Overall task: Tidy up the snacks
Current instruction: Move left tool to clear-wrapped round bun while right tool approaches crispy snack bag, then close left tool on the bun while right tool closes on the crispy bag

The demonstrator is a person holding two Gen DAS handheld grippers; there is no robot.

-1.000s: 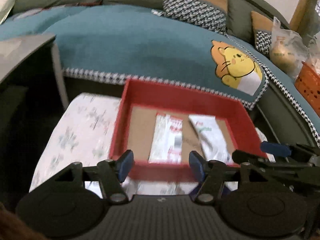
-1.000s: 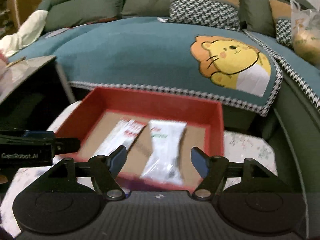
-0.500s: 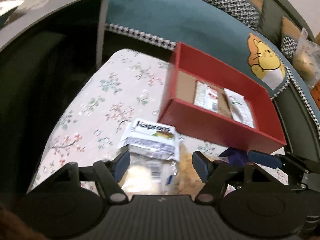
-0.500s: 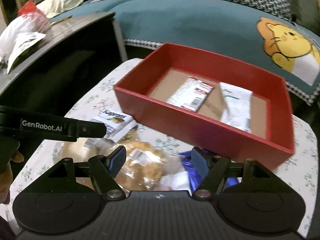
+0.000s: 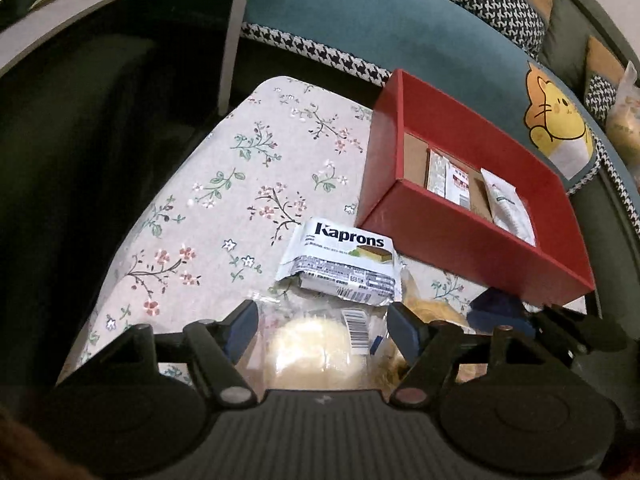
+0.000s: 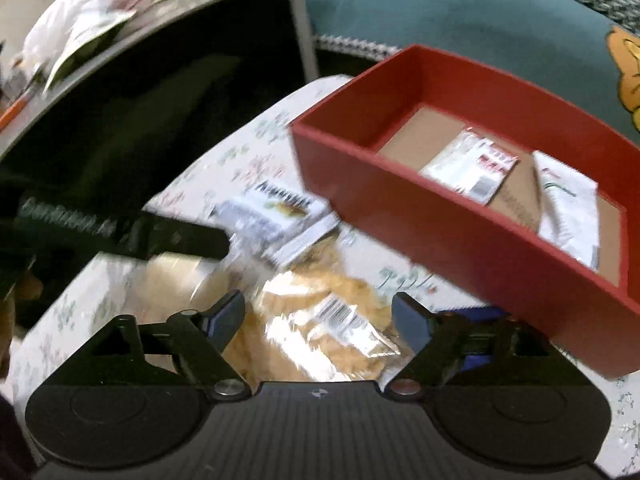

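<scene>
Left wrist view: left gripper [image 5: 322, 326] fingers wide over bun pack [image 5: 316, 344].
Right gripper [image 6: 318, 316]: fingers wide over snack bag [image 6: 320, 312].
Box [image 5: 460, 240]: holds two packets.

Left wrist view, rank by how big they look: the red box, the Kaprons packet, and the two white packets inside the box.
1. red box, largest.
2. Kaprons packet, though it lies nearer the camera, which inflates it.
3. The left white packet and right white packet in the box look alike; no ranking between them.
</scene>
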